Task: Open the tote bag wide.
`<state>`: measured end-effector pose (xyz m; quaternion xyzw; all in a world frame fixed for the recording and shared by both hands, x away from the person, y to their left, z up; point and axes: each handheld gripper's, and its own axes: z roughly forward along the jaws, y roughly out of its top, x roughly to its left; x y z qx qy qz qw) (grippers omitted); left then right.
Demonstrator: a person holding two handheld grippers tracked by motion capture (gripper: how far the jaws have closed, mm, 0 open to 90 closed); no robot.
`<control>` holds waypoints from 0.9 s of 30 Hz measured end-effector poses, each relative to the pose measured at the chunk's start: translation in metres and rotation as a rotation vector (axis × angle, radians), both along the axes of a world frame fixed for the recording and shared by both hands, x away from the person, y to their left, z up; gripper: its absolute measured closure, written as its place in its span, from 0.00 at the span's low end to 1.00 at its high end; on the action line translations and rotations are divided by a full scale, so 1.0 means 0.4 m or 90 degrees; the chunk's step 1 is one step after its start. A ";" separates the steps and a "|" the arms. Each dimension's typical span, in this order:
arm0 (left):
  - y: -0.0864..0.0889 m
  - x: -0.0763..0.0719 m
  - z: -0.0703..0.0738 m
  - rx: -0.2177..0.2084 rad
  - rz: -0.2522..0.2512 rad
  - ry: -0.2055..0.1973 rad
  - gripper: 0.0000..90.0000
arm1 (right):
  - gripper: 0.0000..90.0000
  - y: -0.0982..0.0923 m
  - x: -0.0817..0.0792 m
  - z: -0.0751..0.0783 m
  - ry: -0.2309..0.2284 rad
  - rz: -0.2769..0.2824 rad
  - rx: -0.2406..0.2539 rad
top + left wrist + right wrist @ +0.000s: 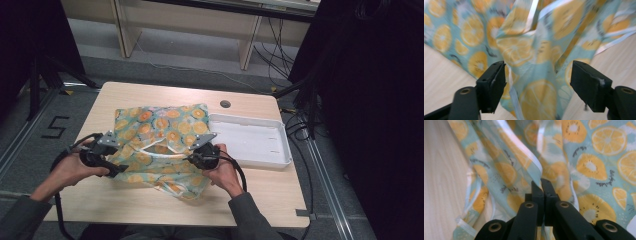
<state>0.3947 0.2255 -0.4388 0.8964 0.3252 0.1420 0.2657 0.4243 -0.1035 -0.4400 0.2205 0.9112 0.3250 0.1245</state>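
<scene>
- So the setup is a light wood-grain table [260, 192] with rounded corners and a small dark round grommet hole [225, 104] near its far edge.
- Around it, grey floor with a "5" marked [56, 127] on the left, black curtains on both sides, loose cables [280, 45] on the floor at the back, and pale wooden furniture legs [248, 46] behind.
- On the table's right half sits a white plastic tray [282, 149], shallow, rectangular, rounded rim, smooth inside.
- Main thing is the fabric piece [165, 135]: thin, floppy teal cloth printed with orange slices, edged with pale glossy ribbon trim. It lies rumpled across the middle of the table, its right edge just touching or overlapping the tray's left side, near corner hanging toward the person.
- Left gripper [537, 83]: black blocky jaws standing wide apart, cloth draped loosely between them, pads not pressing on it. In the high view it sits at the cloth's left edge [107, 152], held in the person's left hand [70, 172].
- Right gripper [541, 185]: jaws pinched tight together with a fold of the trimmed edge caught at the tips, so it's gripping the cloth. High view puts it on the cloth's right part [202, 152], near the tray, right hand [222, 175] behind it.
- Both forearms wear grey sleeves [250, 215], and a thick black cable loops from each gripper.
</scene>
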 end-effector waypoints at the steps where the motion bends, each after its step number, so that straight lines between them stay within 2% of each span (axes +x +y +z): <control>1: 0.000 0.000 0.000 0.000 0.000 0.000 0.31 | 1.00 0.000 0.000 0.000 0.000 0.000 0.000; 2: -0.006 0.000 -0.027 0.009 -0.005 0.009 0.34 | 1.00 0.000 -0.006 0.011 -0.005 0.005 0.008; 3: -0.009 -0.003 -0.038 0.019 -0.023 -0.016 0.46 | 1.00 0.000 -0.010 0.015 -0.008 0.005 0.010; 4: -0.010 -0.006 -0.043 0.023 -0.043 -0.014 0.63 | 1.00 -0.001 -0.015 0.018 -0.009 0.007 0.012; 5: -0.009 -0.010 -0.044 0.017 -0.053 -0.005 0.74 | 1.00 -0.002 -0.020 0.021 -0.013 0.012 0.010; 6: -0.008 -0.016 -0.042 0.010 -0.067 -0.012 0.88 | 1.00 -0.002 -0.026 0.021 -0.017 0.014 0.014; 7: -0.006 -0.022 -0.034 0.013 -0.075 -0.002 0.94 | 1.00 -0.004 -0.035 0.022 -0.016 0.020 0.015; 8: -0.005 -0.033 -0.029 0.012 -0.078 -0.004 0.97 | 1.00 -0.004 -0.044 0.024 -0.018 0.020 0.014; 11: 0.002 -0.077 -0.010 -0.003 -0.103 0.004 0.99 | 1.00 -0.010 -0.072 0.036 -0.016 0.033 0.021; 12: 0.005 -0.095 -0.003 -0.010 -0.109 0.007 0.99 | 1.00 -0.013 -0.084 0.042 -0.003 0.030 0.026; 13: 0.008 -0.112 0.004 -0.019 -0.116 0.007 0.99 | 1.00 -0.016 -0.092 0.047 -0.005 0.043 0.033; 14: 0.008 -0.112 0.004 -0.019 -0.116 0.007 0.99 | 1.00 -0.016 -0.092 0.047 -0.005 0.043 0.033; 15: 0.013 -0.143 0.019 -0.029 -0.133 0.013 0.99 | 1.00 -0.018 -0.117 0.055 0.001 0.051 0.035; 16: 0.013 -0.143 0.019 -0.029 -0.133 0.013 0.99 | 1.00 -0.018 -0.127 0.059 -0.005 0.064 0.032; 17: 0.016 -0.168 0.034 -0.030 -0.151 0.018 0.99 | 1.00 -0.018 -0.141 0.064 -0.003 0.059 0.032; 18: 0.016 -0.168 0.034 -0.030 -0.151 0.018 0.99 | 1.00 -0.018 -0.141 0.064 -0.003 0.059 0.032; 19: 0.018 -0.178 0.040 -0.046 -0.159 0.019 0.99 | 1.00 -0.018 -0.166 0.078 0.002 0.079 0.037; 20: 0.024 -0.189 0.060 -0.069 -0.166 0.026 0.99 | 1.00 -0.016 -0.174 0.085 -0.002 0.094 0.046; 21: 0.026 -0.191 0.068 -0.091 -0.158 0.024 0.99 | 1.00 -0.015 -0.181 0.093 -0.004 0.096 0.048; 24: 0.032 -0.183 0.090 -0.104 -0.148 0.017 0.99 | 1.00 -0.012 -0.187 0.109 -0.009 0.094 0.050; 25: 0.041 -0.158 0.111 -0.073 -0.145 -0.003 0.99 | 1.00 -0.009 -0.174 0.120 -0.026 0.096 0.052; 26: 0.041 -0.158 0.111 -0.073 -0.145 -0.003 0.99 | 1.00 -0.008 -0.163 0.123 -0.034 0.091 0.047; 27: 0.046 -0.125 0.128 -0.058 -0.133 -0.018 0.99 | 1.00 -0.007 -0.150 0.124 -0.041 0.083 0.045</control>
